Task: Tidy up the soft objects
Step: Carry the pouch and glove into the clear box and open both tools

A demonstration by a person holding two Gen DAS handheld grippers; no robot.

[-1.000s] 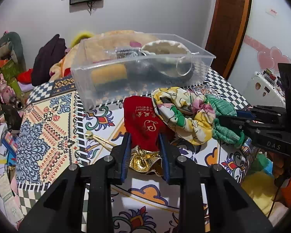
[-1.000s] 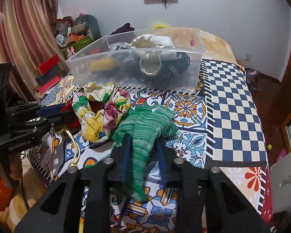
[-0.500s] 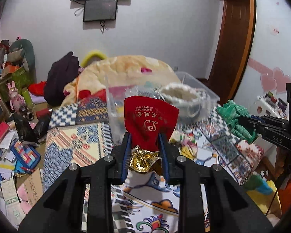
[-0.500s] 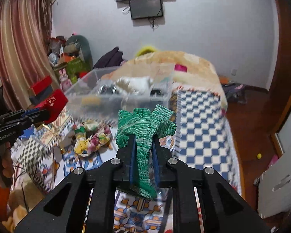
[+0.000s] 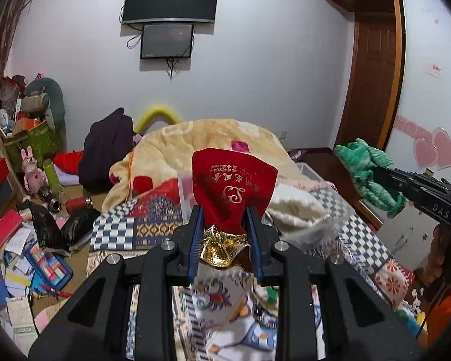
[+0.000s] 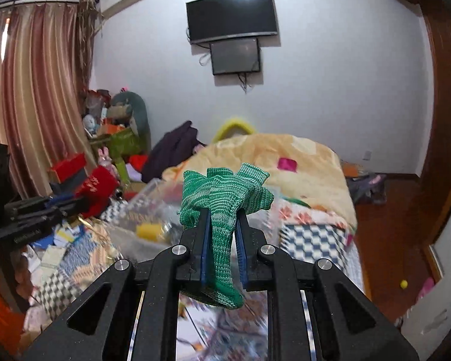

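Observation:
My left gripper (image 5: 224,231) is shut on a red pouch (image 5: 234,186) with a gold collar and holds it up above the bed. My right gripper (image 6: 222,234) is shut on a green knitted cloth (image 6: 222,198) and holds it up too. The green cloth also shows at the right of the left wrist view (image 5: 366,171), and the red pouch at the left of the right wrist view (image 6: 97,186). The clear plastic bin (image 6: 153,210) lies low behind both, blurred, with a yellow item and a white cloth (image 5: 291,207) inside.
The patterned bedspread (image 5: 153,225) lies below the grippers. A cream blanket (image 5: 213,141) is heaped at the far end of the bed. Cluttered floor with books and toys (image 5: 30,240) is at the left. A wooden door (image 5: 372,84) is at the right.
Both grippers have risen from the bedspread, lifting the red pouch and the green cloth. The views now tilt up towards the wall, and the bin has dropped low in both.

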